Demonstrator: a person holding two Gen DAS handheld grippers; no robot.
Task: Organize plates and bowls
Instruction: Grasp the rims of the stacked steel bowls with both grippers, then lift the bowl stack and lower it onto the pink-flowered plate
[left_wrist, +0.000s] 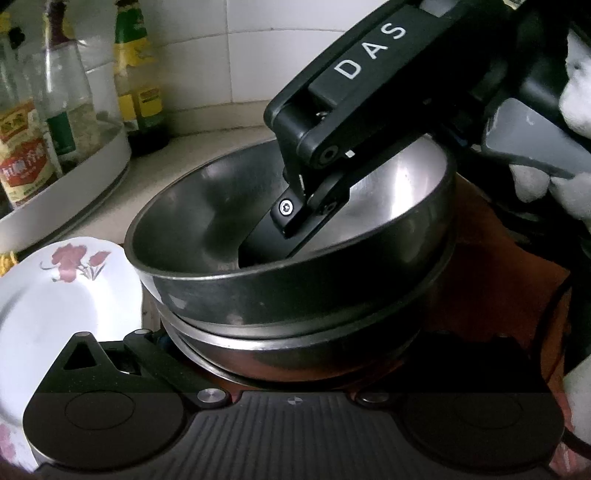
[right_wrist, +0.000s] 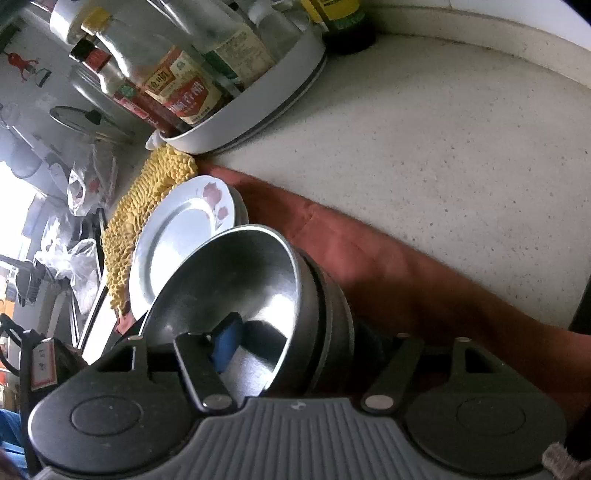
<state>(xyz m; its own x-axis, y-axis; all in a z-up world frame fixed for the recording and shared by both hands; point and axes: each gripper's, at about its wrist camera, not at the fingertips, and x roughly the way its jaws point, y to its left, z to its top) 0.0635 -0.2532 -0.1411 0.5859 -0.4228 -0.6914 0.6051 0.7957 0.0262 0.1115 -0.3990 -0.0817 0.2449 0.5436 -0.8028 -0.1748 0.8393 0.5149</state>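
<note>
Right, steel bowls first: top bowl (left_wrist: 280, 291) sits tilted in a nested bowl stack (left_wrist: 295, 347) on a red cloth (right_wrist: 369, 258) spread over the speckled counter (right_wrist: 461, 140). The tilt suggests it is not fully seated yet. Right gripper (right_wrist: 317, 343) straddles the bowl's near rim, with its blue-padded finger (right_wrist: 225, 343) inside and the other outside. The jaws stand apart and the pads look clear of the metal, so it reads as letting go, not gripping. Left gripper (left_wrist: 291, 384) is spread wide in front of the stack, holding nothing, probably ready to steady or square the bowls.

A flowered plate (right_wrist: 184, 229) lies just beside the stack on the same cloth, overlapped by the bowl rim in the right wrist view. So plates go in one spot and bowls next to them. A gloved hand (left_wrist: 576, 110) holds the right tool.

Writing: "DAS" (left_wrist: 369, 48) in white on the right gripper's body. Sauce bottles (right_wrist: 177, 92) stand corralled in a white tray (right_wrist: 280, 92), likely to keep the counter tidy. Their red and yellow labels carry Chinese characters, too blurred to read. A yellow knobbly mat (right_wrist: 147, 192) lies behind the plate.
</note>
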